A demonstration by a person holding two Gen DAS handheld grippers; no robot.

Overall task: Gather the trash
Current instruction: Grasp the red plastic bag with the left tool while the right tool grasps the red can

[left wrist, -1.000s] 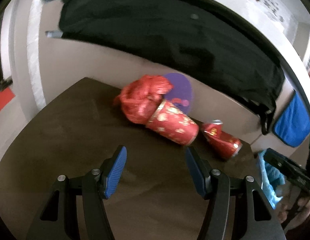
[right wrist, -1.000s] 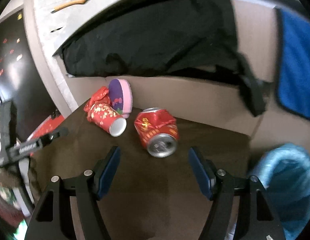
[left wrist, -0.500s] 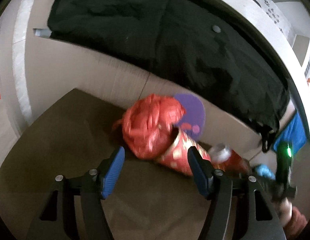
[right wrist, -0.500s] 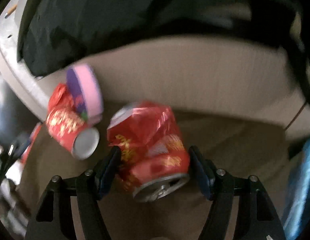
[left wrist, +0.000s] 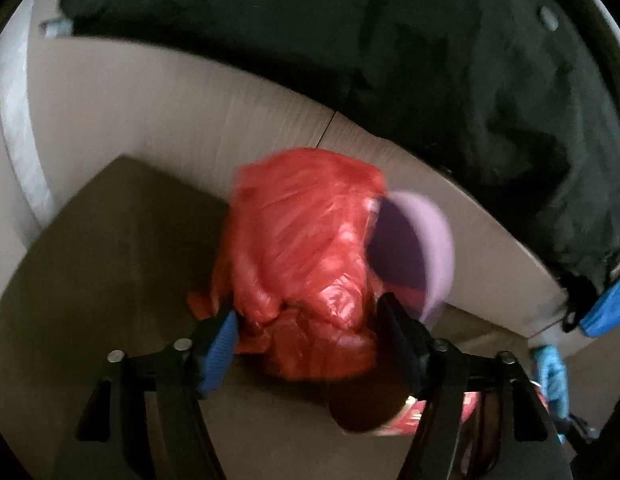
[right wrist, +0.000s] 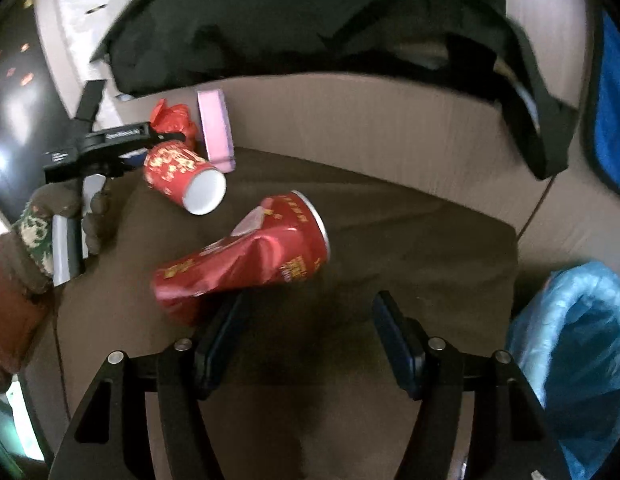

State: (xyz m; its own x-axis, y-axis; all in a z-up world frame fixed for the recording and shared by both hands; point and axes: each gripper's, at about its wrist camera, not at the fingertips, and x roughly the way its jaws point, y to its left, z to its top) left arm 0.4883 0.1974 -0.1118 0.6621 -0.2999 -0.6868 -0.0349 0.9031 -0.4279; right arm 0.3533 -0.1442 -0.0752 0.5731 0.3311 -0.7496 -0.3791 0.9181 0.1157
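- Left tongs (left wrist: 306,334) are spread wide around the crumpled red plastic bag (left wrist: 306,256). The bag bulges between the blue pads (left wrist: 220,344), and it's blurry, so I can't say whether the pads actually press on it.
- Right tongs (right wrist: 308,330) are apart with nothing between them. The crushed red can (right wrist: 246,256) lies on its side just ahead. Its dented end sits right by the left-hand finger, maybe touching; hard to call.
- The red paper cup (right wrist: 182,174) lies on its side toward the counter's (right wrist: 410,248) back left corner, white bottom facing the right camera. In the left wrist view only a sliver of it (left wrist: 394,416) peeks out under the right-hand finger.
- A purple and pink round thing (left wrist: 414,256) leans on the cardboard wall (right wrist: 370,128) along the counter's back edge, half hidden behind the bag from the left side.
- From the right wrist view, the left tongs' body and the gloved left hand (right wrist: 66,216) cover most of the bag, so just a red tuft (right wrist: 172,118) shows.
- Blue trash bag (right wrist: 574,360) sits off the counter's right edge, cut off by the frame.
- Black cloth (right wrist: 290,16) hangs over the top of the wall.
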